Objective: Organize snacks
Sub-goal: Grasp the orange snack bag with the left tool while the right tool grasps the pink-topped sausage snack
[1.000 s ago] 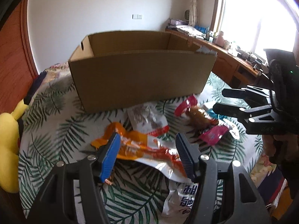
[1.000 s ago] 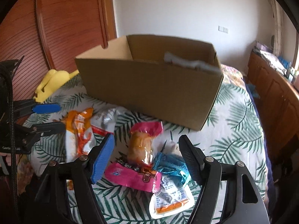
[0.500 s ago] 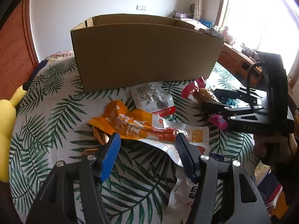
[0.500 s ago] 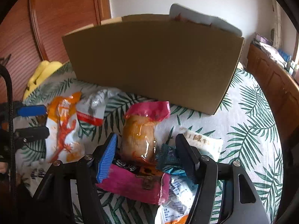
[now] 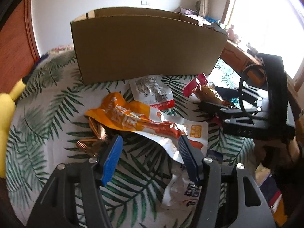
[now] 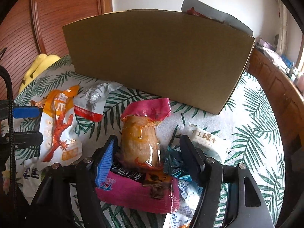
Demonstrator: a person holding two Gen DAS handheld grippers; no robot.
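Observation:
A brown cardboard box [image 5: 146, 45] [image 6: 152, 60] stands on a leaf-print cloth [image 5: 43, 114], with a packet [image 6: 212, 17] sticking out of its top. My left gripper [image 5: 150, 148] is open, low over the near end of an orange and white chicken-feet packet [image 5: 144, 121] [image 6: 58, 125]. My right gripper [image 6: 148, 148] is open, its fingers either side of a clear packet with a pink top [image 6: 142, 131] [image 5: 205, 93]. A magenta packet [image 6: 136, 191] lies under it. The right gripper also shows in the left wrist view [image 5: 210, 104].
A white and red packet [image 5: 152, 93] [image 6: 91, 100] lies by the box. A white packet [image 6: 207, 142], teal wrappers [image 6: 172, 161] and another white packet [image 5: 182, 191] lie around. A yellow plush [image 6: 38, 66] sits at the left. A wooden cabinet [image 6: 281, 87] stands at the right.
Both grippers have come down closer to the snacks. The right one now has its fingers around the clear pink-topped packet. The left one is nearer the orange packet.

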